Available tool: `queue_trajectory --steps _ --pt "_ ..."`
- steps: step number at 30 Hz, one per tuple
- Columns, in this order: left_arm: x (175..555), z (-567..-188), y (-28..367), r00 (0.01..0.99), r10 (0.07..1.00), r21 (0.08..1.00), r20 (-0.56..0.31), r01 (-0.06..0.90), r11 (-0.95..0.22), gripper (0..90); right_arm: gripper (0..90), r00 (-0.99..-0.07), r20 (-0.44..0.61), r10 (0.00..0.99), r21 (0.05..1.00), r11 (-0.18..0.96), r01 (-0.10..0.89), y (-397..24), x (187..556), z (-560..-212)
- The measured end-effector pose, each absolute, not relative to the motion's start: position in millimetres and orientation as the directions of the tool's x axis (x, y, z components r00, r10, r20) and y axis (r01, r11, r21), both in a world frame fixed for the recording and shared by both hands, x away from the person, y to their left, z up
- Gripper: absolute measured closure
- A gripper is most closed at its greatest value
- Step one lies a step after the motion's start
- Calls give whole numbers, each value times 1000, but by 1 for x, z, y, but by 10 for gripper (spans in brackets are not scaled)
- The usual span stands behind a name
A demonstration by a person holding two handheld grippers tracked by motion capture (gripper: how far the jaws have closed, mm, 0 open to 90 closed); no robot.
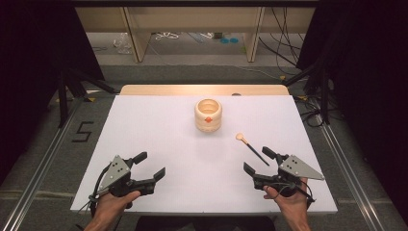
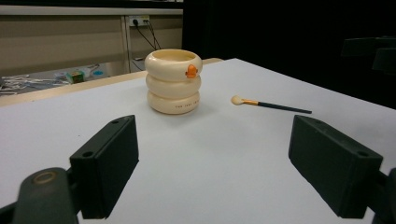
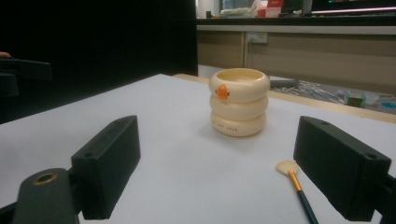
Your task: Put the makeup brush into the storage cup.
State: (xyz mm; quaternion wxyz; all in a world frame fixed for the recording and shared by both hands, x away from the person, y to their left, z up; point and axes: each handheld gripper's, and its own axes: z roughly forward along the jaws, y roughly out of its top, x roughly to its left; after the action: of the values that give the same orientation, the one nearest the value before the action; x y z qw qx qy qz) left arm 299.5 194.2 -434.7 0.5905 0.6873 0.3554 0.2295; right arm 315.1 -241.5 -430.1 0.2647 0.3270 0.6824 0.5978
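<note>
**Two open grippers, a cream pot and a little brush**

From the high view, a white table [image 1: 159, 134] fills the middle. A cream pot [image 1: 208, 115] that looks like three fat rings stacked up stands upright near the far middle of the table. It has a small orange mark on its side. A little brush [image 1: 251, 147] with a pale soft tip and a dark handle lies flat to the right of the pot, a bit closer to the person. The left gripper [image 1: 146, 166] sits low at the near left, held by the left hand [image 1: 113, 204]. Its jaws are spread wide with nothing between them. The right gripper [image 1: 257, 162] sits at the near right, held by the right hand [image 1: 288, 199]. Its jaws are spread wide too and hold nothing. The end of the brush handle lies just beside the right gripper's far jaw.

In the left gripper view, the two black jaws stand far apart. The pot [image 2: 173, 80] is ahead between them, and the brush [image 2: 268, 104] lies to its right.

In the right gripper view, the jaws are also far apart. The pot [image 3: 239, 101] stands ahead, and the brush [image 3: 295, 181] lies near the right jaw
</note>
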Motion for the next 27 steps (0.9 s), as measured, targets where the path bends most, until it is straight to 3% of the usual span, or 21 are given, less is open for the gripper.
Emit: queue_trajectory --steps 6,8,27 --pt "299 -435 194 642 760 975 -104 217 -50 157 153 -644 47 763 982 82 169 -241 313 -429" --pt "299 -435 194 642 760 975 -104 218 -51 157 153 -645 26 763 988 80 135 -241 315 -430" --pt "299 -435 194 641 760 973 -106 224 -54 157 154 -643 26 766 987 83 138 -241 318 -429"
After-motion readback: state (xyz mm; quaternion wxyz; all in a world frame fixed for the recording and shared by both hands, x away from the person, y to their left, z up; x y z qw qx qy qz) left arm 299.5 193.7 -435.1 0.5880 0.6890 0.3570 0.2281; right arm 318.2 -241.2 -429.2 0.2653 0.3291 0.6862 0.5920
